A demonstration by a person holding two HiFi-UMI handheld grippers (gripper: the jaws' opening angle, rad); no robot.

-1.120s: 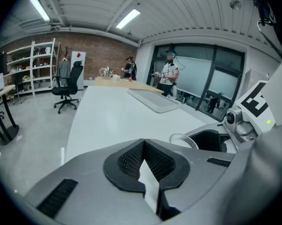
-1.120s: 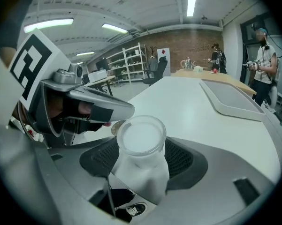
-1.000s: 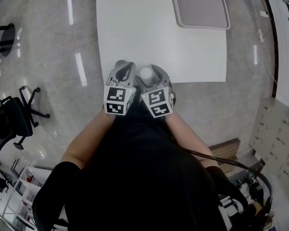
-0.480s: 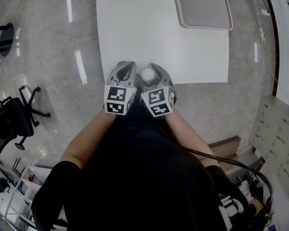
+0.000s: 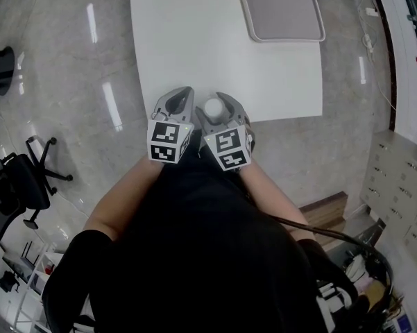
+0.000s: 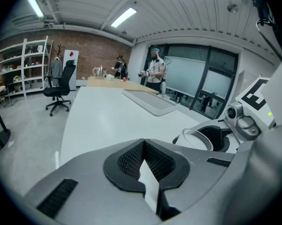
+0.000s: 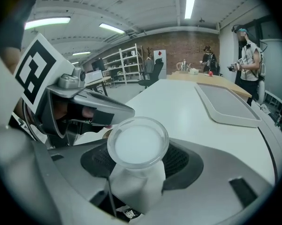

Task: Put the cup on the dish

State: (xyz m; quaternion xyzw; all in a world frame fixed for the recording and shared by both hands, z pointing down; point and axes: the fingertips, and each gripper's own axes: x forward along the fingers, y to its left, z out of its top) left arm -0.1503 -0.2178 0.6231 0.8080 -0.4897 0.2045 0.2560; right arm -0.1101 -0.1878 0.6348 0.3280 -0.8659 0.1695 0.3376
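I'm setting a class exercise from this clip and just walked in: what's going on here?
A person stands at the near edge of a white table. The right hand-held gripper is shut on a white cup, upright. The left hand-held gripper, beside it, is shut and empty. The grey dish lies bare at the table's far end, so the cup is not yet on it.
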